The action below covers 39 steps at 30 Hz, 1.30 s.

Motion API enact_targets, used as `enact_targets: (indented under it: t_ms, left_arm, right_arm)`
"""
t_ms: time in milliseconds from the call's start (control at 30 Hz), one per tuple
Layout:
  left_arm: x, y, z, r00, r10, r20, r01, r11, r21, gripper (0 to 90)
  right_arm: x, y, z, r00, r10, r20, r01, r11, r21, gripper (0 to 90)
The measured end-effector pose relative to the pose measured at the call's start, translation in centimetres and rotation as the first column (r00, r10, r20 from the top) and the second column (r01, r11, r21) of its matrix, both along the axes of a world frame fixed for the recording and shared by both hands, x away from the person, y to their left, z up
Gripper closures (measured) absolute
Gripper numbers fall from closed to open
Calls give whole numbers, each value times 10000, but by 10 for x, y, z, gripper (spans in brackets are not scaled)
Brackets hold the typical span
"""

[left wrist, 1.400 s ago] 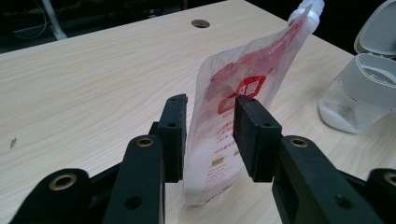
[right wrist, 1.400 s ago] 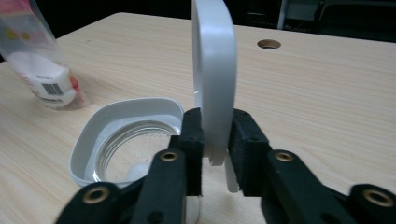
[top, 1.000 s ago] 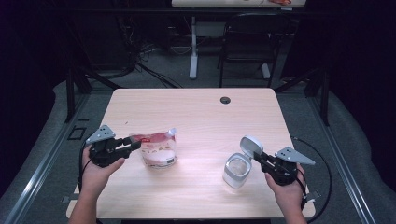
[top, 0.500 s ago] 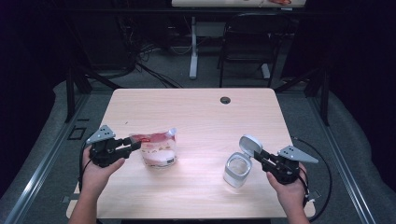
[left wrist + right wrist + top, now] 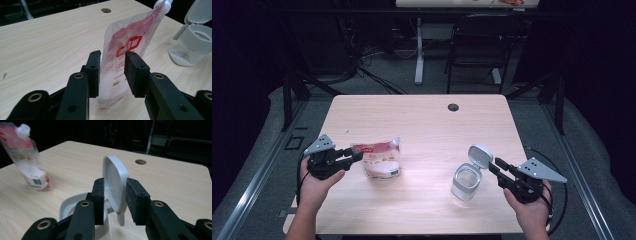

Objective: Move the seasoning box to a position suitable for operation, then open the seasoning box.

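Lid (image 5: pixel 115 185) of the jar (image 5: pixel 465 182) stands flipped up between your right tongs' (image 5: pixel 498 166) just-parted pads, released, so bring the pouch (image 5: pixel 126 53) clamped in your left tongs (image 5: pixel 111 71) over the jar's mouth next

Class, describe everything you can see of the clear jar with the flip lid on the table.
The jar is a small container with clear walls and a grey-white collar, standing upright on the wooden table towards its right front. White powder lies in its bottom. Its hinged lid is flipped open and stands up. The right hand-held gripper has the lid between its jaws, which have just been opening. The pouch stands apart, to its left.
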<state>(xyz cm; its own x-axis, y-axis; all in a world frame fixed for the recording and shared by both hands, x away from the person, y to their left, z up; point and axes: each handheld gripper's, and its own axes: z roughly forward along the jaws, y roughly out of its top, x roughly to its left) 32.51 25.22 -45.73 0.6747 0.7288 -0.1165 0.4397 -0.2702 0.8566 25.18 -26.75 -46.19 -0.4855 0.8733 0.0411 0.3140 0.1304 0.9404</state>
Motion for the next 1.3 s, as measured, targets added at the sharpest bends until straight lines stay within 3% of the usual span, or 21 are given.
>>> enact_targets:
  t_ms: [233, 367, 700, 1167, 1300]
  left_arm:
    - [0, 0, 0, 10000, 69, 31, -69, 10000, 12, 687]
    - [0, 0, 1, 9999, 99, 42, -99, 9999, 33, 699]
    - [0, 1, 0, 10000, 97, 9, -97, 9999, -45, 722]
    - [0, -1, 1, 10000, 21, -8, -22, 9999, -150, 734]
    - [-1, 0, 1, 9999, -127, 51, 128, 9999, -107, 777]
  right_arm:
    - [3, 23, 19, 9959, 817, 376, -796, 9953, -555, 699]
    - [10, 36, 25, 9934, 1030, 502, -987, 9918, -816, 709]
    - [32, 61, 29, 9881, 1522, -226, -1535, 9849, -794, 731]
    - [47, 100, 28, 9761, 2128, -437, -2162, 9712, -1004, 737]
    - [52, 109, 27, 9730, 2261, -462, -2297, 9680, -1009, 733]
